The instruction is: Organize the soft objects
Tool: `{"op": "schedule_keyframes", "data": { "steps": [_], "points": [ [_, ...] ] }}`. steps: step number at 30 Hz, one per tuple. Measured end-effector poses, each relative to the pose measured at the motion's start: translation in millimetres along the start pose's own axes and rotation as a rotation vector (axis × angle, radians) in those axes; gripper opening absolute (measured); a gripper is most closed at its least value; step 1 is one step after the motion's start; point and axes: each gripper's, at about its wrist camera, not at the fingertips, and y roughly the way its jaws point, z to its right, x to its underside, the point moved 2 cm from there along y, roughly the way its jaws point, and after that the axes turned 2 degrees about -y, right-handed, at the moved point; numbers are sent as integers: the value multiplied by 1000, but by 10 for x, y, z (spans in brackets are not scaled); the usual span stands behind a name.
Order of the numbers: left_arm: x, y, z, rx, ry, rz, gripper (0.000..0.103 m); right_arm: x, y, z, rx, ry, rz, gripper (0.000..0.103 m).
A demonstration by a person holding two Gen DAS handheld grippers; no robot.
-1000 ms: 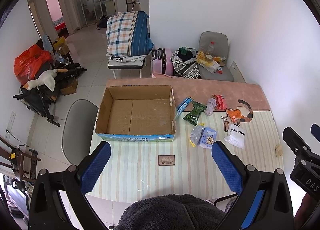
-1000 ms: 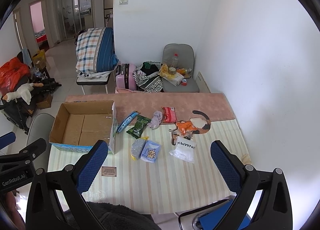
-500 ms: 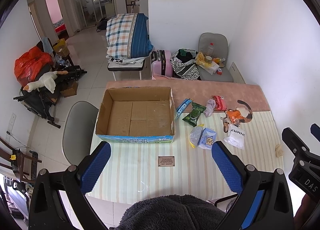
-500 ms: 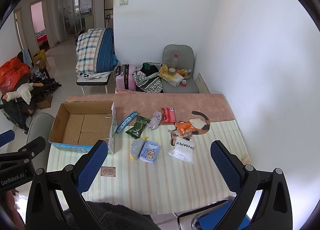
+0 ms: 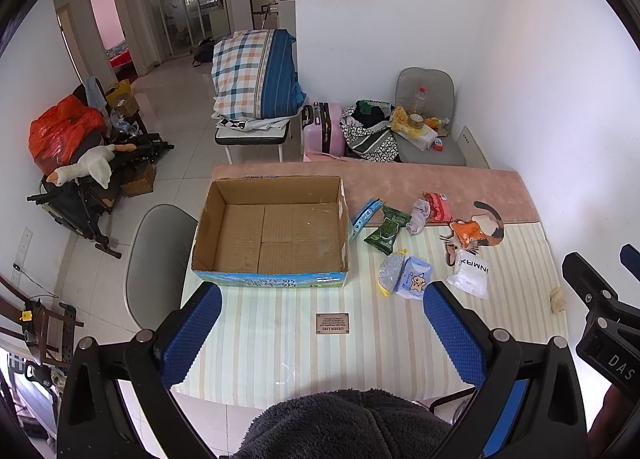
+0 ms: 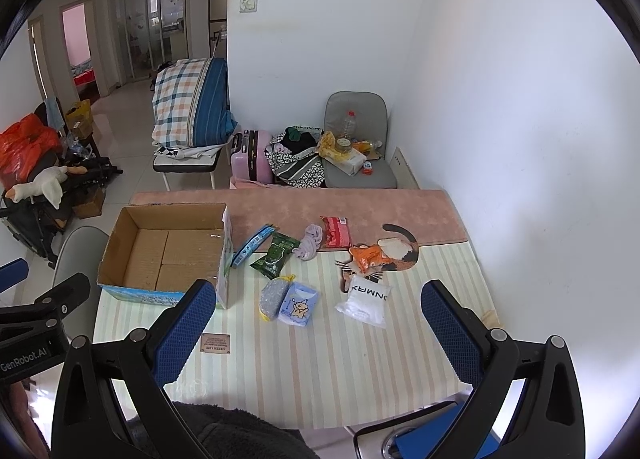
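An empty cardboard box (image 5: pixel 272 227) (image 6: pixel 168 251) stands open on the left of the striped table (image 5: pixel 280 347). To its right lie soft packets: a blue strip pack (image 5: pixel 366 215), a green wipes pack (image 5: pixel 387 228), a lilac sock (image 5: pixel 419 216), a red pack (image 5: pixel 438 206), an orange pack (image 5: pixel 466 228), a white bag (image 5: pixel 470 273) (image 6: pixel 366 299), a light blue tissue pack (image 5: pixel 414 278) (image 6: pixel 298 305) and a grey sponge (image 5: pixel 390 269). My left gripper (image 5: pixel 322 333) and right gripper (image 6: pixel 314 333) are both open and empty, held high above the table's near edge.
A small brown label (image 5: pixel 332 323) lies on the table near the front. A pink runner (image 5: pixel 400 183) covers the far edge. A grey chair (image 5: pixel 160 255) stands left of the table. The white wall is close on the right. A beige scrap (image 5: pixel 558 297) lies at the right edge.
Both grippers have risen and pulled back slightly, so the table looks a little smaller. Nothing on the table has moved.
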Motion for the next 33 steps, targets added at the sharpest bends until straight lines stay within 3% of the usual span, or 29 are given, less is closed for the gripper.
{"op": "schedule_keyframes", "data": {
  "steps": [16, 22, 25, 28, 33],
  "points": [
    [-15, -5, -24, 3, -2, 0, 103, 19, 16, -8, -12, 12, 1, 103],
    [-251, 421, 52, -10, 19, -19, 103, 10, 319, 224, -34, 95, -53, 103],
    [-333, 860, 147, -22, 42, -62, 103, 24, 649, 446, 5, 134, -103, 103],
    [-402, 1381, 339, -8, 90, -155, 103, 72, 1151, 679, 27, 157, -191, 103],
    [-352, 2278, 768, -5, 182, -308, 103, 346, 2395, 1113, 20, 234, -415, 103]
  ]
}}
